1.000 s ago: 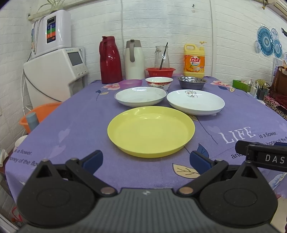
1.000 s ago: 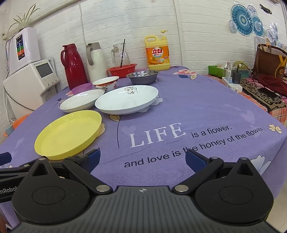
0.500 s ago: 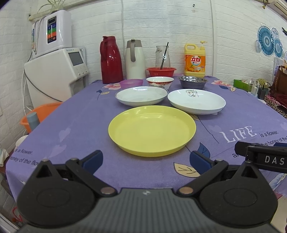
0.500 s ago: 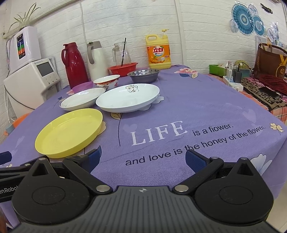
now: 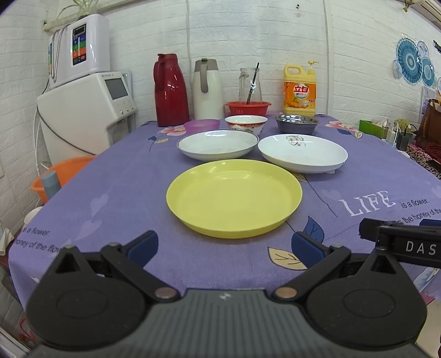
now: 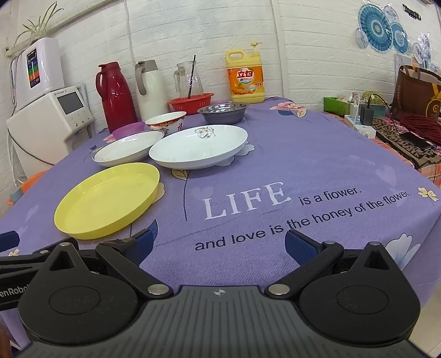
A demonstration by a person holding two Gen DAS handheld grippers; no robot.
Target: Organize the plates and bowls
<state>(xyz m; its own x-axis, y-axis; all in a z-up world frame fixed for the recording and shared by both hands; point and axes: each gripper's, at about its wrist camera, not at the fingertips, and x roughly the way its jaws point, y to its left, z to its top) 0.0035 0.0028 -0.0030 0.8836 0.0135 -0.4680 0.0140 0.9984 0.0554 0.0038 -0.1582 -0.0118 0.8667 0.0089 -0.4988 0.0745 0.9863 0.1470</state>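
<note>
Our left gripper [image 5: 224, 245] and right gripper [image 6: 219, 245] hung spread and empty at the table's [image 5: 115, 187] near edge. Nearest lay the yellow plate [image 5: 234, 198] — shallow-rimmed, we judged it might slip — with white plates [image 5: 303, 152] and bowls [image 5: 245, 122] crowded beyond.

Bright, even room light leaves only faint shadows under the dishes, small glints sit on the red flask [image 5: 171, 91] at twelve o'clock, and both sharp fisheye views bend the brick wall [image 6: 193, 24] toward dark corners.
</note>
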